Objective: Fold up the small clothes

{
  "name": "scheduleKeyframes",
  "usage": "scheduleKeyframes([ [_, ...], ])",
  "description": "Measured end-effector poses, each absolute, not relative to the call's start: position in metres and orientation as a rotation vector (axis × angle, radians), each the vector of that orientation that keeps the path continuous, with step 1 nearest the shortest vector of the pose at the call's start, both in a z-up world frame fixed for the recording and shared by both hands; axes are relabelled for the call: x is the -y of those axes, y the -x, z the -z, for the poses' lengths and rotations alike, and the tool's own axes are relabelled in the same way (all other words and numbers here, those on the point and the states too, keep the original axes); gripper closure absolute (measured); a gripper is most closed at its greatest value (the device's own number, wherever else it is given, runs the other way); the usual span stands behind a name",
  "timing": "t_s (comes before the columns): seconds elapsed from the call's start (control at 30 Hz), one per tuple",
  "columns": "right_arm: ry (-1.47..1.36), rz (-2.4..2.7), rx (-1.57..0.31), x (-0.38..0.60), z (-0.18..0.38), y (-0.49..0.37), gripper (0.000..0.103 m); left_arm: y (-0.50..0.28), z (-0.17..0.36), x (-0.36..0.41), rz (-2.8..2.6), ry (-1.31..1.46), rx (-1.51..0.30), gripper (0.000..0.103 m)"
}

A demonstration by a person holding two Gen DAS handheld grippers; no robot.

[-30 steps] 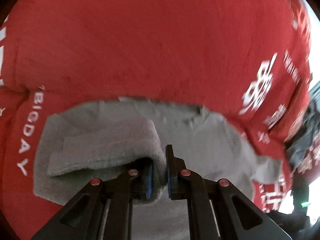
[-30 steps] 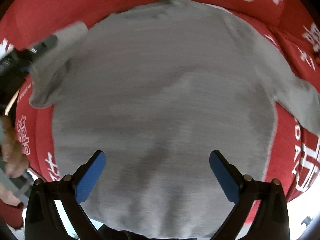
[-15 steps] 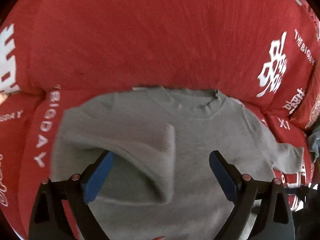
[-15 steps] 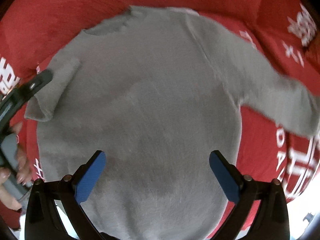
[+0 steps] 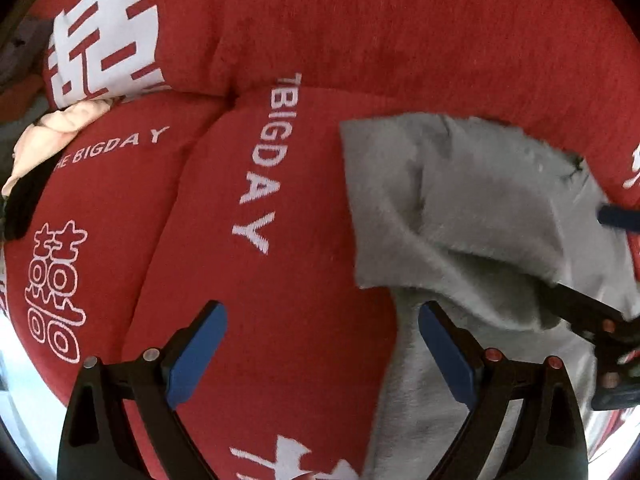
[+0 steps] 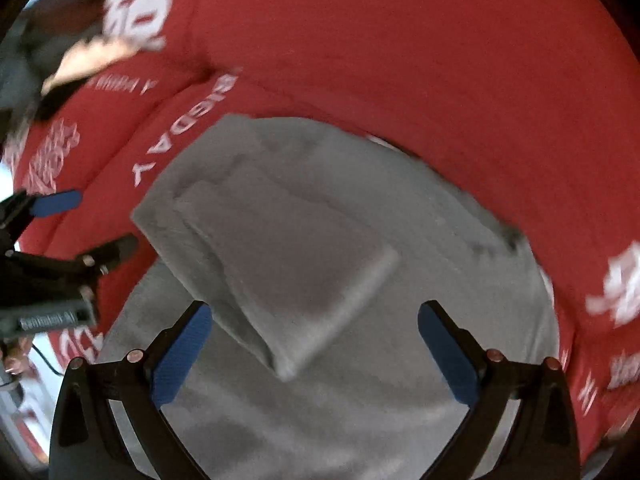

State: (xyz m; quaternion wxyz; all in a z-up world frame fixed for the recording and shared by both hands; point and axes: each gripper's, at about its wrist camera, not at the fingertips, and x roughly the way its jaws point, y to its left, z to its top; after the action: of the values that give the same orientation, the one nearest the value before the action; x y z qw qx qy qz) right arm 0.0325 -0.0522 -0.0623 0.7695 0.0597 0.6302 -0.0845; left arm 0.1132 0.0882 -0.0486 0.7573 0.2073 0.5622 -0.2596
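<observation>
The grey sweater (image 6: pixel 320 272) lies on the red cushion (image 5: pixel 280 240) of the sofa, and its left sleeve (image 6: pixel 288 280) now rests folded across the chest, its cuff end pointing toward my right claw. A second ago I had that sleeve pinched in my left claw; half a second ago I had let it go, and since then I have drawn the left claw (image 5: pixel 322 356) away to the side, so that it now hangs mostly over bare cushion with only its right finger over the sweater's edge. I take that to mean the first sleeve fold is done and holding without help, and that the other sleeve comes next; I cannot see that sleeve in either view now. My left claw is spread wide, holds nothing, and as far as I can tell touches nothing. My right claw (image 6: pixel 314 354) is spread just as wide, empty, hovering over the lower body of the sweater with the folded sleeve between and ahead of its fingers; the view is blurred, so I cannot say whether it brushes the cloth. Off at the far left of the sofa a pale garment (image 5: pixel 60 128) lies bunched, well apart from the sweater.
</observation>
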Motion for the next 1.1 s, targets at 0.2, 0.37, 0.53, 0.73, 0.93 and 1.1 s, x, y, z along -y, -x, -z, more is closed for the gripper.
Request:
scheduleKeyframes([
  [0.2,0.073,0.221,-1.449,0.032,0.107,-0.064,0.05,-0.118,0.06,-0.08,0.555,-0.44,-1.218,0.006],
  [0.37,-0.141,0.281,-1.348,0.065,0.088,-0.057,0.092,-0.118,0.062,-0.069,0.546,-0.408,-1.221,0.006],
  [0.53,-0.576,0.413,-1.017,0.141,0.029,0.008,0.092,-0.117,0.068,-0.061,0.504,-0.445,-1.193,0.006],
  [0.73,-1.01,0.596,-0.987,0.208,0.078,0.11,0.093,-0.122,0.076,-0.06,0.463,-0.465,-1.196,0.006],
  [0.93,-1.403,0.546,-0.874,0.224,0.13,0.164,0.06,-0.126,0.082,-0.06,0.423,-0.426,-1.218,0.006],
  [1.1,-1.506,0.573,-0.81,0.241,0.135,0.162,0.095,-0.124,0.081,-0.06,0.387,-0.421,-1.216,0.006],
])
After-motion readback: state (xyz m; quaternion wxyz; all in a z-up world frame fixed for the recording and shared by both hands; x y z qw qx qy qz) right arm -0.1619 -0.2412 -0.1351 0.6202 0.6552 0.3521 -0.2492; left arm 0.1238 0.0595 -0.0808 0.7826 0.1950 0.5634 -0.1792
